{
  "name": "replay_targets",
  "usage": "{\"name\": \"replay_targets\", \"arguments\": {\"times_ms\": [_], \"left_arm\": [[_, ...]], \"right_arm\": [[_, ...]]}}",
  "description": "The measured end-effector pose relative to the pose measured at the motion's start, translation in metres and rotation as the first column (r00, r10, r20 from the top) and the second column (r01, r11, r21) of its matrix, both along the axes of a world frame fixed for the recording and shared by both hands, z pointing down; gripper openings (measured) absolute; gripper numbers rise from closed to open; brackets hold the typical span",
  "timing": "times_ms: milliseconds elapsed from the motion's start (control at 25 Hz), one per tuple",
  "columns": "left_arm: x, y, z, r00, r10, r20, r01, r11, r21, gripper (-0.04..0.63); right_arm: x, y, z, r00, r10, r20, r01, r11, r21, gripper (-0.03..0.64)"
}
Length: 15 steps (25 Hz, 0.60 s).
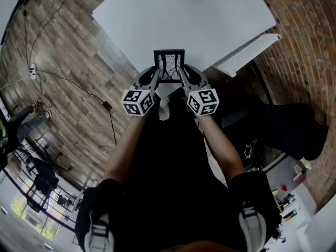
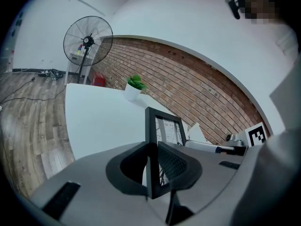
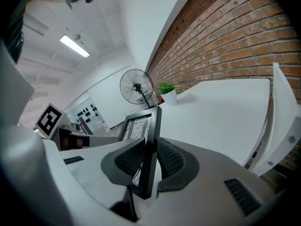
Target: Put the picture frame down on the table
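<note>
Black-edged picture frame (image 1: 169, 66) stands upright over the near edge of the white table (image 1: 184, 20) in the head view. The left gripper (image 1: 156, 73) and right gripper (image 1: 182, 72) each take one side rail, probably to hold it level. Whether its bottom touches the tabletop I cannot tell. In the left gripper view the jaws are clamped on the frame's edge, with a potted plant (image 2: 134, 86) far across the table. In the right gripper view the jaws squeeze the opposite edge.
</note>
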<state>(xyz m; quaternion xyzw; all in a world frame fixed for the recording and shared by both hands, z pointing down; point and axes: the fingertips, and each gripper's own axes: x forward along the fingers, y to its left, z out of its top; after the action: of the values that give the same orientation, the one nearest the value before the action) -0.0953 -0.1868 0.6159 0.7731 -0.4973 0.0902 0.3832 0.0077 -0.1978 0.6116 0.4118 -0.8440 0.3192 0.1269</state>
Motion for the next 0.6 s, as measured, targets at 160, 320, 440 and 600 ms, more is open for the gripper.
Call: {"name": "replay_targets", "arguments": {"times_ms": [160,320,440,600], "left_arm": [[-0.001,-0.009,0.014,1.0,0.018,0.001,-0.018,1.0,-0.019,0.081],[-0.003,-0.013,0.025,1.0,0.029,0.0,-0.029,0.999,-0.033,0.083],[-0.002,-0.014,0.034,1.0,0.029,-0.006,-0.03,0.998,-0.047,0.081],[-0.004,-0.016,0.043,0.999,0.034,-0.007,-0.034,0.998,-0.06,0.081]], "right_arm": [[-0.001,-0.008,0.013,1.0,0.002,-0.005,-0.002,1.0,-0.02,0.075],[-0.004,-0.013,0.024,1.0,-0.007,-0.022,0.006,1.0,-0.029,0.075],[-0.004,-0.016,0.032,0.999,-0.009,-0.032,0.008,0.999,-0.034,0.075],[-0.006,-0.019,0.039,0.999,-0.01,-0.043,0.008,0.999,-0.045,0.075]]}}
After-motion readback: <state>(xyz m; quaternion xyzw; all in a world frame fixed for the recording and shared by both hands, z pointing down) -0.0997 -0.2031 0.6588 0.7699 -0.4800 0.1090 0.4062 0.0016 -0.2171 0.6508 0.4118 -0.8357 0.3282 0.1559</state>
